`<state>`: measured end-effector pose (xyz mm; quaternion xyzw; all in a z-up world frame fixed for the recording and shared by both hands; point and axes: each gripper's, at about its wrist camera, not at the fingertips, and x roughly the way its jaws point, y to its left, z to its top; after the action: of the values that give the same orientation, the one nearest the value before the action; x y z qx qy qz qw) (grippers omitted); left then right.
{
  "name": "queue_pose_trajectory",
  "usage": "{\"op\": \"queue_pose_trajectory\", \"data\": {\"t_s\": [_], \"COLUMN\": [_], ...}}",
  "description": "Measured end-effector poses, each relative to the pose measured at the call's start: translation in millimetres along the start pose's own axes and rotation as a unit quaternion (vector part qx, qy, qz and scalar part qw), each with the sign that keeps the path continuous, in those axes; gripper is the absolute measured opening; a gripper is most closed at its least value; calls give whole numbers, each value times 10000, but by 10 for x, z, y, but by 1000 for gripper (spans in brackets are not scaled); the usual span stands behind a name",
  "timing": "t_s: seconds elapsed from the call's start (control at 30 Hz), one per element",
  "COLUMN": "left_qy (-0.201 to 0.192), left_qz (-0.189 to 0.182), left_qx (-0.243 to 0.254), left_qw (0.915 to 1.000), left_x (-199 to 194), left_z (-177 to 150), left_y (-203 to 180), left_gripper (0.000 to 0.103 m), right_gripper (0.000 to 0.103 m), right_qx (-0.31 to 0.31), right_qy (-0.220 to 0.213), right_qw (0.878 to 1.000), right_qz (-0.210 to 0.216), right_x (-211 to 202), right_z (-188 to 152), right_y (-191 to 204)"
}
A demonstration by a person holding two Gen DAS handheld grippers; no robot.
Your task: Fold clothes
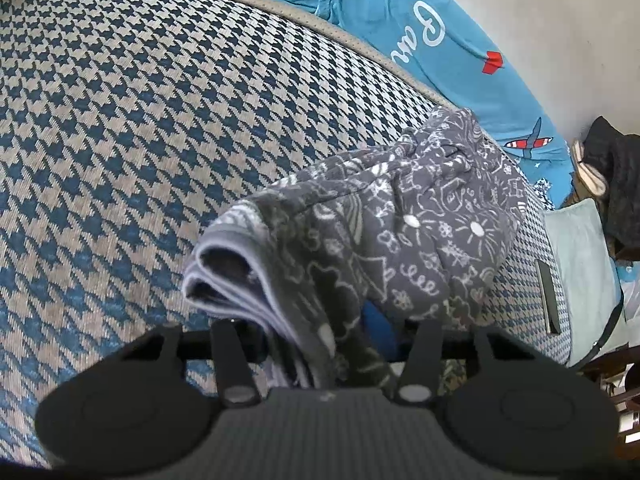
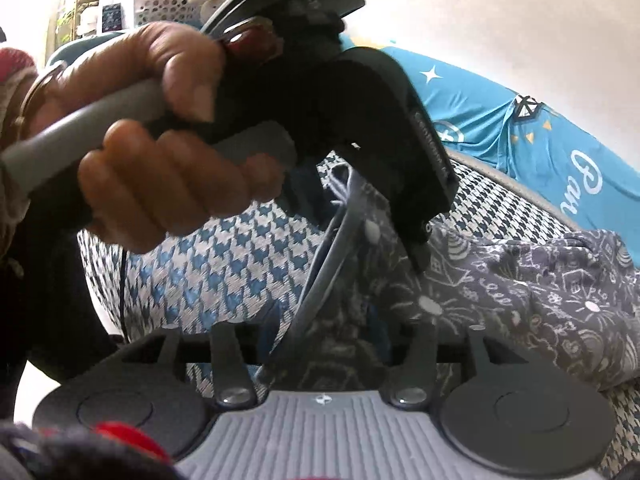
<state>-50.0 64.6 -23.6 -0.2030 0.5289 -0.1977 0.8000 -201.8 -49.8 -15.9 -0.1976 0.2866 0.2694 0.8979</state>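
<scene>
A grey garment (image 1: 400, 232) printed with white doodles lies bunched on a blue-and-beige houndstooth cushion (image 1: 140, 140). One folded end of it rises into my left gripper (image 1: 320, 320), which is shut on the cloth; the fabric hides its fingertips. In the right wrist view a hand (image 2: 160, 140) holds the left gripper (image 2: 420, 256), whose tip pinches the garment (image 2: 540, 292) from above. My right gripper (image 2: 324, 332) is shut on a hemmed edge of the same garment, right beside the left one. The cloth covers most of its fingers.
A turquoise printed sheet (image 1: 440, 40) runs along the wall behind the cushion (image 2: 208, 264). At the right edge are a dark flat device (image 1: 548, 296), a pale cushion (image 1: 576, 264) and dark clothing (image 1: 616, 184). Shelves with baskets (image 2: 160, 8) stand far back.
</scene>
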Motion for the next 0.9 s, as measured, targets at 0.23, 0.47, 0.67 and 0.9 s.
{"op": "queue_pose_trajectory", "data": {"t_s": [0.23,0.47,0.67,0.9], "left_qy": [23,23,-102,-331], "left_qz": [46,203,455,553], "left_qx": [-23,62,346,618], "left_qw": [10000,9998,9983,9960], "left_x": [18,139,266,205], "left_z": [-8,4,9,42], "left_y": [0,-64,-137,-196], "left_gripper": [45,52,43,26], "right_gripper": [52,31,25,18], "right_qx": [-623,-448,-59,512], "right_qy": [78,116,42,-121], "right_qw": [9974,9979,9998,9985], "right_qz": [-345,-456,-211,121], "right_x": [116,155,86,41], "right_z": [-61,-53,20,148], "right_y": [129,78,-18,-160]}}
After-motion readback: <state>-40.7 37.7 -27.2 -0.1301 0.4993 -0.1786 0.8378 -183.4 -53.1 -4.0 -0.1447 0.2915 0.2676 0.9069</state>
